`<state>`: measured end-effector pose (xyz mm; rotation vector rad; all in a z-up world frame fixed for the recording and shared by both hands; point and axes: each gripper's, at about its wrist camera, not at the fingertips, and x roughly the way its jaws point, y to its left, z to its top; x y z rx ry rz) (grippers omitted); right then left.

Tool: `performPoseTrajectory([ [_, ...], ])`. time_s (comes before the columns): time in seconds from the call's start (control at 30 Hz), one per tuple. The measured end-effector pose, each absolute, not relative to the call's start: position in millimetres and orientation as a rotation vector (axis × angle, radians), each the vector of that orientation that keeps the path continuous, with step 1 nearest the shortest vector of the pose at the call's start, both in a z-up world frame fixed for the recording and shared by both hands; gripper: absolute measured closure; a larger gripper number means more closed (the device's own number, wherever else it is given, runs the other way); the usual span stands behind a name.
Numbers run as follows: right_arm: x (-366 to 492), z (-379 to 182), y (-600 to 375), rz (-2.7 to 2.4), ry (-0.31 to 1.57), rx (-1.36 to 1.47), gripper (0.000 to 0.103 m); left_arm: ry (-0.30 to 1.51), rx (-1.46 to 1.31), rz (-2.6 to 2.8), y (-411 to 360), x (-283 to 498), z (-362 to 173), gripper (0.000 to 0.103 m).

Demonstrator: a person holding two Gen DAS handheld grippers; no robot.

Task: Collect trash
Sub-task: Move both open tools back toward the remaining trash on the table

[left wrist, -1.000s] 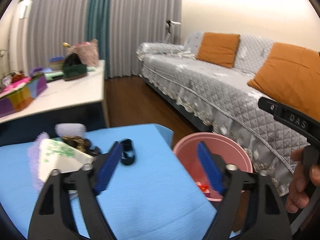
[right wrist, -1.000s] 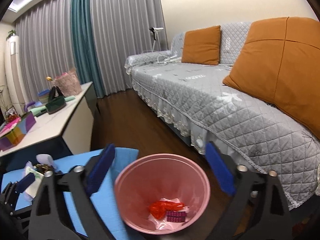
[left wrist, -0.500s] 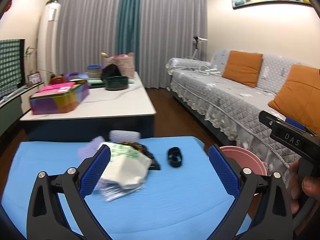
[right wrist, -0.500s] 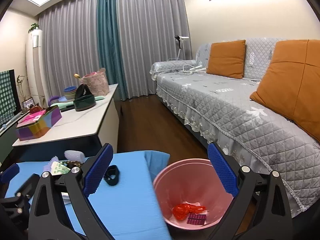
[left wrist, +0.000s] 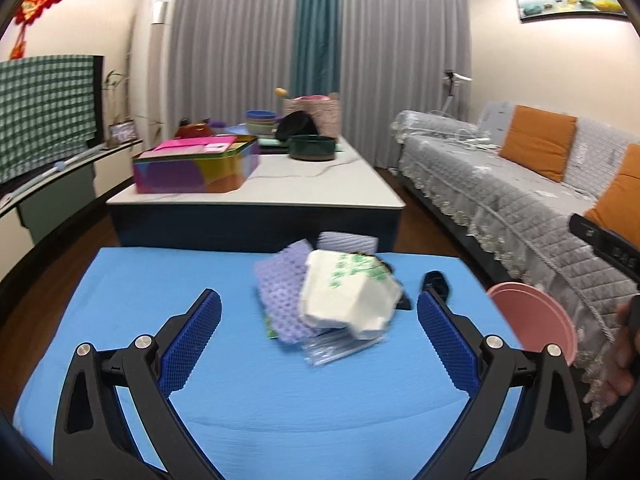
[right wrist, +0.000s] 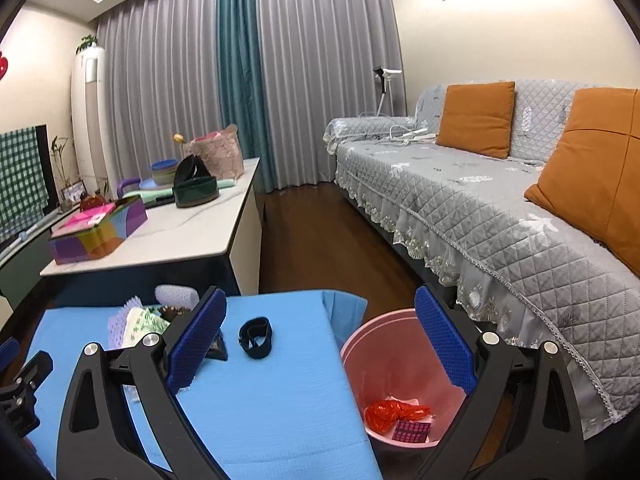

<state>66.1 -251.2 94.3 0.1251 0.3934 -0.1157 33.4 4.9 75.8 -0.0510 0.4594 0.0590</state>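
Note:
A pile of trash lies on the blue-covered table point(left wrist: 280, 408): a crumpled white carton with green print point(left wrist: 348, 300), purple foam netting point(left wrist: 282, 296), a clear wrapper point(left wrist: 340, 346) and a black loop point(right wrist: 255, 337). My left gripper point(left wrist: 318, 334) is open and empty, just short of the pile. My right gripper point(right wrist: 320, 340) is open and empty, above the table's right edge and the pink bin point(right wrist: 394, 380). The bin holds a red wrapper point(right wrist: 394, 412) and a small pink packet point(right wrist: 412, 431).
A white-topped coffee table point(left wrist: 320, 188) behind carries a colourful box point(left wrist: 196, 166), bowls and a bag. A grey quilted sofa point(right wrist: 500, 216) with orange cushions runs along the right. Dark wood floor lies between them.
Both grippers swung left, away from the bin. The left one now faces the trash pile head-on. The right one now looks at the table edge with the bin at its right.

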Motion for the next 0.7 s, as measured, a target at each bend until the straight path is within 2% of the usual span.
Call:
performPoseTrajectory([
  [0.07,67,92,-252,-0.111,0.401,0.127,0.01,0.47,-0.055,0.07,12,34,67,0.008],
  [0.17,70,87,-253,-0.11,0.419,0.148,0.018,0.491,-0.069,0.106,24,34,55,0.012],
  [0.27,80,75,-250,-0.069,0.468,0.198,0.032,0.511,-0.099,0.131,37,37,47,0.019],
  [0.33,88,66,-243,-0.04,0.502,0.202,0.046,0.518,-0.112,0.148,44,41,43,0.026],
  [0.4,96,58,-235,-0.019,0.523,0.201,0.053,0.523,-0.123,0.148,47,44,40,0.03],
  [0.47,103,53,-228,-0.008,0.536,0.196,0.056,0.533,-0.127,0.143,48,50,35,0.035],
  [0.7,131,32,-214,0.006,0.588,0.178,0.058,0.569,-0.136,0.068,36,80,16,0.037],
])
